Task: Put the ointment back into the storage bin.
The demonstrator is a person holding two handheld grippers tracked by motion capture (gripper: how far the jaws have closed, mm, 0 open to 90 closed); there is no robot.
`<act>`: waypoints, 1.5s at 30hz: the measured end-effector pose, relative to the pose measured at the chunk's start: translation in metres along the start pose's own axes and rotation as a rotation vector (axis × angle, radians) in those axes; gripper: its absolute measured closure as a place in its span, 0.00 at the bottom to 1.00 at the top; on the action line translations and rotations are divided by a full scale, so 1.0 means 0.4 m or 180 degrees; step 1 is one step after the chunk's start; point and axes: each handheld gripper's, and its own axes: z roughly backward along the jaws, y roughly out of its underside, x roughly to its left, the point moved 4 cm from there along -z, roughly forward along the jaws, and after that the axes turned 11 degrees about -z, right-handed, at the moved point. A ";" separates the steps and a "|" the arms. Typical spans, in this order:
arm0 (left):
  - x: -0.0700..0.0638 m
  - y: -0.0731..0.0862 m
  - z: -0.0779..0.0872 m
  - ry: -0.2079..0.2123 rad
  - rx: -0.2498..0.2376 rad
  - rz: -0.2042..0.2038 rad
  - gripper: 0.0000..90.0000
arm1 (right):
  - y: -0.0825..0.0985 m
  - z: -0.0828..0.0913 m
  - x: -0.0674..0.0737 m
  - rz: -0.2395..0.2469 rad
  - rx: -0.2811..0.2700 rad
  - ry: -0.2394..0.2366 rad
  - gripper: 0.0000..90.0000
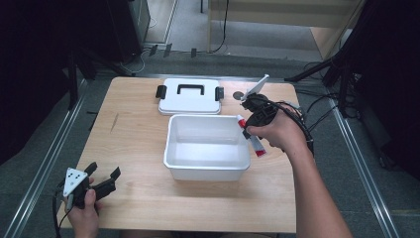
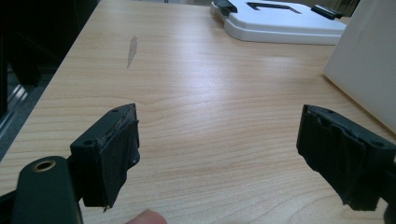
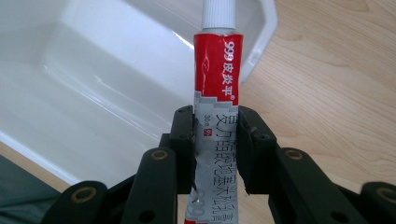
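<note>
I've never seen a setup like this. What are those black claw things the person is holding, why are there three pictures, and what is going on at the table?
A person sits at a wooden table with a hand-held two-jaw gripper in each hand. One camera looks down from above; the other two ride on the grippers and look along their jaws. The left gripper rests near the table's corner, jaws apart, holding nothing. The right gripper is shut on a red, grey and white ointment tube, held at the rim of an open white plastic box. The box's lid, with black handle and clips, lies flat behind it.
</note>
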 end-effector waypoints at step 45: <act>0.003 0.000 0.000 0.0015 -0.0020 0.0051 0.16 | -0.064 -0.152 0.109 0.0238 0.0142 -0.0126 0.79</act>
